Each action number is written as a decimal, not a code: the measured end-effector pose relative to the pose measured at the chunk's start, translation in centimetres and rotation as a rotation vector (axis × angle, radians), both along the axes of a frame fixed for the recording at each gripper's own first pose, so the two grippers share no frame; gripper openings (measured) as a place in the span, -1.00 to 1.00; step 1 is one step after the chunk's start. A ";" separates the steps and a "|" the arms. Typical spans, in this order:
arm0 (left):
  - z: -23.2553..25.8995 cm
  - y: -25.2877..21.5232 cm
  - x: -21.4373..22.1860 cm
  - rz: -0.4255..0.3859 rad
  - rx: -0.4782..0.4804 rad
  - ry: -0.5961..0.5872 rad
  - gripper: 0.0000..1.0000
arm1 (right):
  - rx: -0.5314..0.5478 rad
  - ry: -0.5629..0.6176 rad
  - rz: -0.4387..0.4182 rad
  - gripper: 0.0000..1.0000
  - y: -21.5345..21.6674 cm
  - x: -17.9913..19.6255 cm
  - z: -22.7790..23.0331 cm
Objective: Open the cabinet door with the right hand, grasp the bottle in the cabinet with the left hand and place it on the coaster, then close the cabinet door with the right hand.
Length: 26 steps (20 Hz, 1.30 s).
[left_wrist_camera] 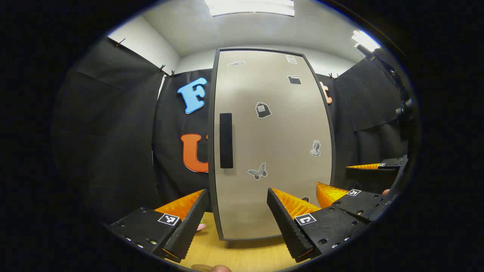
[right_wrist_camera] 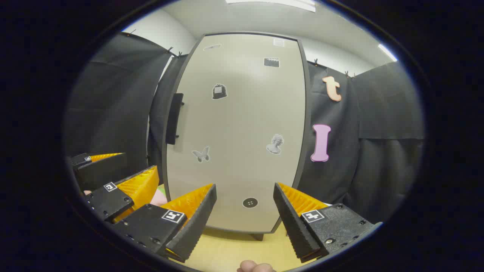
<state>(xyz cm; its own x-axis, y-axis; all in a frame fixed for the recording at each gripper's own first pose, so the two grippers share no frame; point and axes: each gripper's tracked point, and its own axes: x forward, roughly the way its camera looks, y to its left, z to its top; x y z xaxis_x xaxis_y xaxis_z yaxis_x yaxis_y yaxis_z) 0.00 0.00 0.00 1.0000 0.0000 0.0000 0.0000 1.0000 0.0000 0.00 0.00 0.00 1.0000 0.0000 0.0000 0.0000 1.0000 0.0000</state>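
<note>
The cabinet door [left_wrist_camera: 272,143] is shut and hides the inside; it is pale grey with several small stickers. Its black vertical handle [left_wrist_camera: 226,140] sits near the door's left edge. My left gripper [left_wrist_camera: 237,190] is open in front of the door's lower part, with nothing between its fingers. To its right hangs my right gripper [left_wrist_camera: 332,175], also open. In the right gripper view the door [right_wrist_camera: 242,124] faces me, the handle [right_wrist_camera: 174,119] is at its left edge, and my right gripper [right_wrist_camera: 244,186] stands open short of the door. The left gripper [right_wrist_camera: 139,160] is at lower left.
The cabinet stands on short legs on a light wooden tabletop [left_wrist_camera: 242,257]. A small pink thing [right_wrist_camera: 158,197] peeks out left of the cabinet's foot, mostly hidden by fingers. Black cloth walls close in on both sides. A fingertip [right_wrist_camera: 257,267] shows at the bottom edge.
</note>
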 end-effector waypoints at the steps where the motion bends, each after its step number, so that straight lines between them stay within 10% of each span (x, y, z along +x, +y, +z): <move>1: 0.0 -0.1 0.0 -0.001 -0.002 0.001 0.89 | 0.002 0.001 0.000 0.96 0.1 -0.1 0.1; 26: -1.2 2.2 0.0 0.039 -0.077 0.041 0.91 | 0.049 -0.035 0.058 0.94 0.0 3.0 1.1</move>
